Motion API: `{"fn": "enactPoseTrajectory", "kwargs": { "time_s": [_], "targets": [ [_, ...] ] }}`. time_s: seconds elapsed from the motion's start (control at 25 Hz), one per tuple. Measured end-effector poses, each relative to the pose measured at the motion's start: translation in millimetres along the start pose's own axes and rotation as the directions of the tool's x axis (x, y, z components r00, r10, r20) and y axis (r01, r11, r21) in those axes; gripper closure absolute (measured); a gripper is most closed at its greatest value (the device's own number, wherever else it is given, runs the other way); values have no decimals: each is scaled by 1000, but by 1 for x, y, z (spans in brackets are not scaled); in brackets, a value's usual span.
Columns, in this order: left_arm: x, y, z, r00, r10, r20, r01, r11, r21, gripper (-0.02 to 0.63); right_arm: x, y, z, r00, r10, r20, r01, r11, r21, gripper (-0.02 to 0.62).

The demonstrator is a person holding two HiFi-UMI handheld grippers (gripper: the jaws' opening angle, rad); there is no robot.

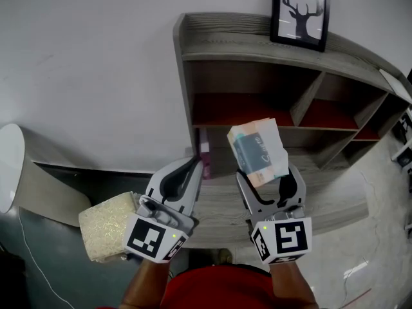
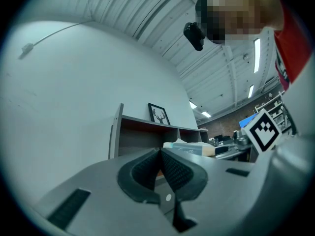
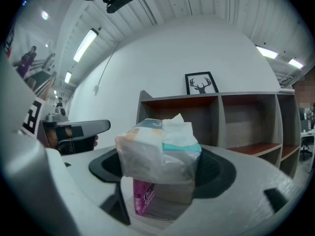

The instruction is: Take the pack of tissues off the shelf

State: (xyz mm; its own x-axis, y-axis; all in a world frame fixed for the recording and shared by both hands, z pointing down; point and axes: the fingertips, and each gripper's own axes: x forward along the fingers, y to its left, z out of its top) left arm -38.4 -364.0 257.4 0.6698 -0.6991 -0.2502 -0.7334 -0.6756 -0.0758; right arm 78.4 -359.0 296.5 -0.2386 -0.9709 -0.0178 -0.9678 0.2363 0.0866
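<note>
The pack of tissues (image 1: pixel 259 151), a soft plastic pack with a teal and peach print, is clamped between the jaws of my right gripper (image 1: pixel 264 182), held out in front of the grey shelf unit (image 1: pixel 283 76). In the right gripper view the pack (image 3: pixel 160 151) fills the space between the pads, a white tissue poking from its top. My left gripper (image 1: pixel 193 172) hangs beside it to the left, jaws pressed together with nothing in them; the left gripper view shows its dark pads (image 2: pixel 160 168) meeting. From there the pack (image 2: pixel 189 148) is visible to the right.
A framed deer picture (image 1: pixel 300 11) stands on the shelf top. A small magenta box (image 1: pixel 205 153) stands at the shelf's lower left, also seen below the pack (image 3: pixel 141 196). A pale textured block (image 1: pixel 109 227) sits at the lower left. A white wall lies behind.
</note>
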Motion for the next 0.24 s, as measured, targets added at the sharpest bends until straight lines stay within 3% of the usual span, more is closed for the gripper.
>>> {"fn": "enactPoseTrajectory", "kwargs": {
  "time_s": [0.24],
  "targets": [
    [-1, 0, -2, 1000, 8, -4, -8, 1000, 0, 598, 1, 1, 1, 1000, 6, 6, -6, 1000, 2, 198]
  ]
}}
